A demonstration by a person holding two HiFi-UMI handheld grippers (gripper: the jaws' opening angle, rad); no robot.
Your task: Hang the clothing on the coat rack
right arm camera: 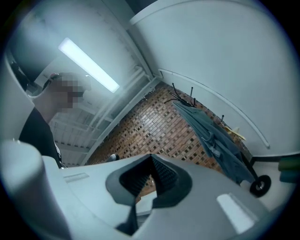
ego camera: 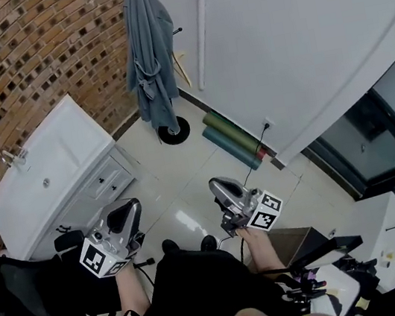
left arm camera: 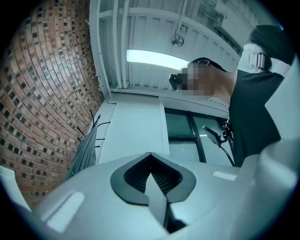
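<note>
Grey-blue clothing (ego camera: 150, 56) already hanging on coat rack (ego camera: 174, 130), in corner by brick wall (ego camera: 6, 58). Left claw (ego camera: 124, 215) and right claw (ego camera: 222, 189) both clenched, empty, parked near lap, well apart from rack. Likely idle because hanging looks done.

Bright, even light from a ceiling tube (left arm camera: 154, 58); both fisheye views curve, darkening at corners.
</note>
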